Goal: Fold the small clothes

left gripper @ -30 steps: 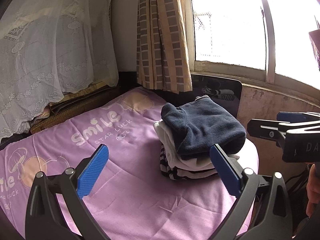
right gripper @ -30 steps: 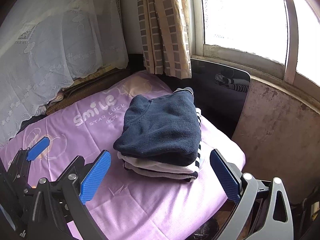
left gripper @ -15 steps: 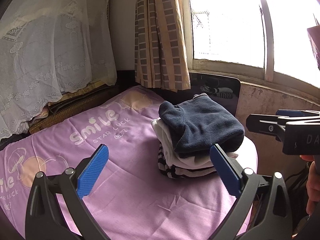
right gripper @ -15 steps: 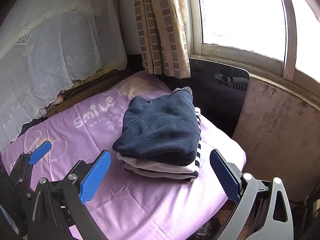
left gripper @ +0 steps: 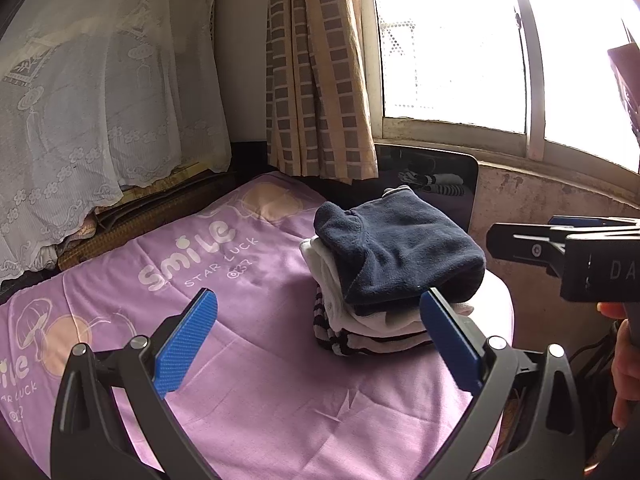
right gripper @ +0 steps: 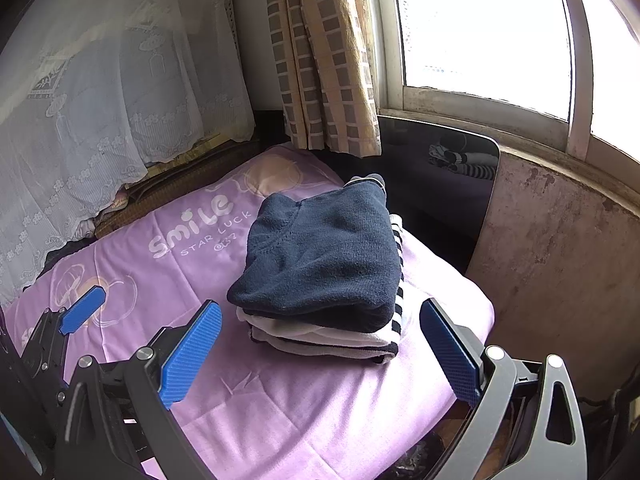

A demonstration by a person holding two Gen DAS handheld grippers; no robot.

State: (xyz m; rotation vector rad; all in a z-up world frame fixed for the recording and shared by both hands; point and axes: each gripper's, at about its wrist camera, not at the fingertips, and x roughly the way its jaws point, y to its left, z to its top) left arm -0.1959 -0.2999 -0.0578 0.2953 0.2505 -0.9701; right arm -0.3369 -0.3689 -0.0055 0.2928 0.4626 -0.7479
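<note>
Folded and stacked already, navy fleece top (right gripper: 324, 256) over white and striped pieces in a pile (left gripper: 376, 320) at the purple bed cover's (right gripper: 280, 408) window end, no loose garment visible, likely near done; left claw (left gripper: 316, 344) and right claw (right gripper: 320, 354) wide open, empty, short of the pile.

clothes stack (right gripper: 320, 276) on bedspread (right gripper: 280, 412) | curtain (right gripper: 320, 56) behind | window (right gripper: 480, 24) right

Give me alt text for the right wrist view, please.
A folded navy fleece garment tops a small stack of folded white and striped clothes on a purple printed bedsheet. The right tool, open and empty, hovers just in front of the stack, with a checked beige curtain and bright window behind.
</note>
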